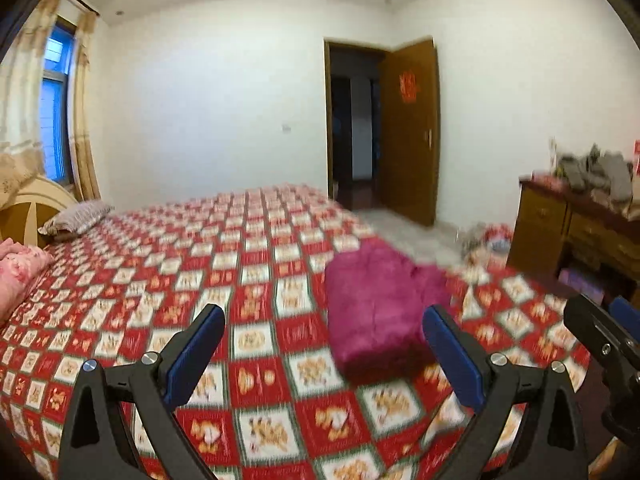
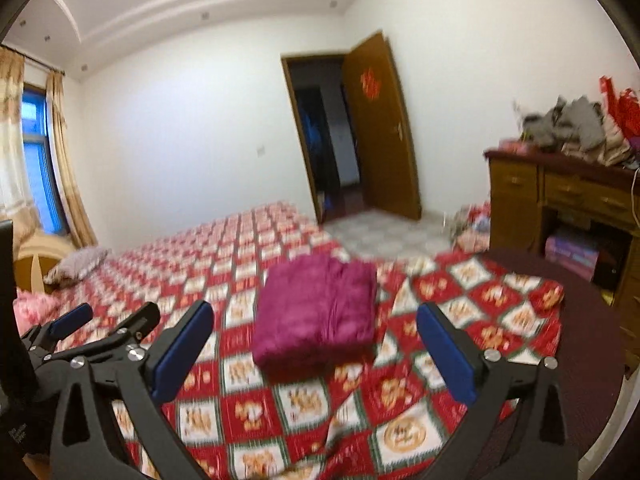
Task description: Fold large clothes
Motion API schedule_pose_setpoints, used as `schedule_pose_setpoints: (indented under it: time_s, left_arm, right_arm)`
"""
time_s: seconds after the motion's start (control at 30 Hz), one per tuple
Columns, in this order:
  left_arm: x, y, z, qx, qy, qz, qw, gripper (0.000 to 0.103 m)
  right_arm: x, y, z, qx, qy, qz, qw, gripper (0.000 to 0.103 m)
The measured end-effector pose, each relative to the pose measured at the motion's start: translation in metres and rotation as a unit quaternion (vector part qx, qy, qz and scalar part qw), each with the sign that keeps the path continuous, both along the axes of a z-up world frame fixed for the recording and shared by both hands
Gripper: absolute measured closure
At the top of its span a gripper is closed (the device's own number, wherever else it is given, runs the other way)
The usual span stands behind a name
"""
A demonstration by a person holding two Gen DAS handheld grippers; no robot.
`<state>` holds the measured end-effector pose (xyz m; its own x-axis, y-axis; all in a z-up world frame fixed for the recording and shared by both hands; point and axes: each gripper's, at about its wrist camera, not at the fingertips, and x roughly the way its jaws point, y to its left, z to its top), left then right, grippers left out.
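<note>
A magenta fleece garment lies folded into a thick rectangle on the bed's red and white checked cover. It also shows in the right wrist view. My left gripper is open and empty, held above the cover with the bundle just beyond its right finger. My right gripper is open and empty, raised in front of the bundle. The right gripper shows at the left wrist view's right edge, and the left gripper shows at the right wrist view's left edge.
A pink quilt and a pillow lie at the head of the bed. A wooden desk piled with clothes stands to the right. An open brown door is at the far wall. Bags lie on the floor.
</note>
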<state>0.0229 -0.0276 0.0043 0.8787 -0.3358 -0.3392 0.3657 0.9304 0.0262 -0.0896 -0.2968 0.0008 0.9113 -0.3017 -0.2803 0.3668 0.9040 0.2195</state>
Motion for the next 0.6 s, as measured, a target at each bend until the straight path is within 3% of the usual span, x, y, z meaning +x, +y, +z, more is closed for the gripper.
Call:
schedule_pose_setpoints:
  time_s: [0.13, 0.27, 0.6]
  left_arm:
    - [-0.010, 0.004, 0.012, -0.023, -0.028, -0.001, 0.9994, 0.003]
    - [-0.015, 0.009, 0.015, -0.031, -0.050, 0.000, 0.9983, 0.003]
    - [-0.016, 0.006, 0.011, -0.016, -0.054, 0.001, 0.9984, 0.003]
  right_arm:
    - [-0.011, 0.001, 0.013, -0.029, -0.047, -0.024, 0.998, 0.000]
    - [-0.014, 0.001, 0.014, -0.043, -0.063, -0.036, 0.996, 0.000]
    - [-0.014, 0.005, 0.011, -0.054, -0.056, -0.024, 0.997, 0.000]
